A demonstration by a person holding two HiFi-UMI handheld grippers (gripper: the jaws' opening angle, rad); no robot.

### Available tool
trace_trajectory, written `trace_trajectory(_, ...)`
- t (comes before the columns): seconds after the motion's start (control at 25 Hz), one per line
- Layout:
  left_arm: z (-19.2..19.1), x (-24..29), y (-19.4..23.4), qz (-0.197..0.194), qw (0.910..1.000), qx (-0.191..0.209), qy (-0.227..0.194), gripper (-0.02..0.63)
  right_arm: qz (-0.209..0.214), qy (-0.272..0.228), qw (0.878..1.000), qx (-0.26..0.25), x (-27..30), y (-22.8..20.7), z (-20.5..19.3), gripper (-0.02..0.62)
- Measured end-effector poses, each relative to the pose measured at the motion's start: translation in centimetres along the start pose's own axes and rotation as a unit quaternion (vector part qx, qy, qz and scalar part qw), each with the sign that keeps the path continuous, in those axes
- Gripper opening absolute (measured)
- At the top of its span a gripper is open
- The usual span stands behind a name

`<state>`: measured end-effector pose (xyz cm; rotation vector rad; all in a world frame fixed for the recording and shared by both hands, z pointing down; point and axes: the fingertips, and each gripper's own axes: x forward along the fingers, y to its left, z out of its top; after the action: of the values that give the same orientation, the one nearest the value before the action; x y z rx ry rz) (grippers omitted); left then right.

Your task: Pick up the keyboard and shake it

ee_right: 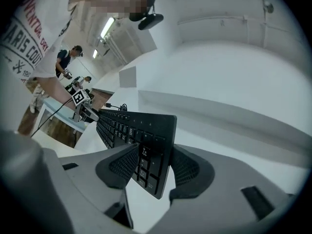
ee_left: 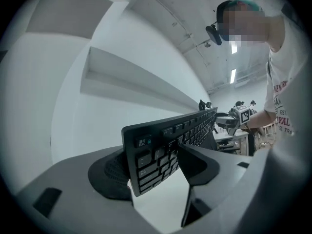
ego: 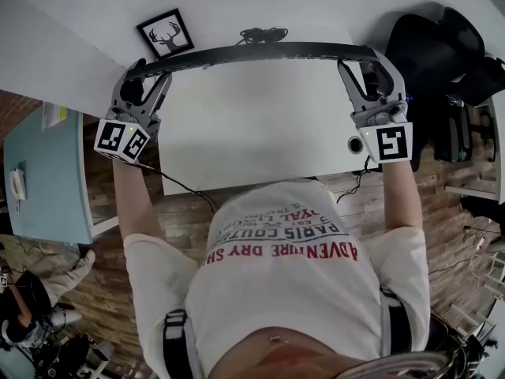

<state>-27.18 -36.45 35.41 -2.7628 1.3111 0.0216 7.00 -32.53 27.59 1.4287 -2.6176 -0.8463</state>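
From the head view the keyboard shows only as a thin dark strip, because it is turned on its edge; its keys are hidden there. The two gripper views show the keys, but each view shows only the near end sharply, and the far end becomes small and hard to read. The fingertips of both grippers are partly covered by the keyboard ends.

There is one keyboard and two grippers. The left gripper has its jaws wide and pressed on the left end of the keyboard, one pad on the back and one on the key side. The right gripper clamps the right end in the same way, a ribbed pad on each face. The keyboard hangs between them, just over the far part of the table, and it seems not to touch it. Each gripper carries one marker cube.

The surface is a white table, mostly bare. Beyond it lie one small framed picture of a deer head and one tangled black cable. The floor is of wooden boards. A pale blue table stands at the left, and a dark bulky thing, which I cannot identify, is at the right. The right gripper view shows other people far behind, too small to count.
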Motion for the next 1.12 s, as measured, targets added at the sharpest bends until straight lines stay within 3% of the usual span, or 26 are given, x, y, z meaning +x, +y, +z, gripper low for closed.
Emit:
trace_trajectory(0.2,-1.6,-0.4,0.6,-0.007,0.9996,-0.026,-0.001,0.295,-0.022,-0.017,0.997,-0.066,-0.3,0.9,1.0,0.222)
trace_trajectory(0.4,-2.7,-0.9,1.0,-0.014,0.9993,-0.035,0.005,0.302,-0.022,-0.037,0.987,-0.158,-1.1,2.7,1.5,0.222)
trace_trajectory(0.56,-3.4,-0.8,0.8,-0.023,0.9992,-0.031,0.012,0.302,-0.027,-0.049,0.981,-0.188,-1.5,3.2,2.0,0.222)
trace_trajectory(0.92,-3.2,-0.4,0.3,-0.015,0.9994,-0.023,0.021,0.302,-0.025,-0.018,0.991,-0.133,-1.5,2.4,0.6,0.222)
trace_trajectory(1.12,-2.7,-0.6,-0.1,0.004,0.9996,-0.009,0.027,0.302,-0.015,0.014,0.999,-0.04,-1.1,1.7,-0.7,0.222)
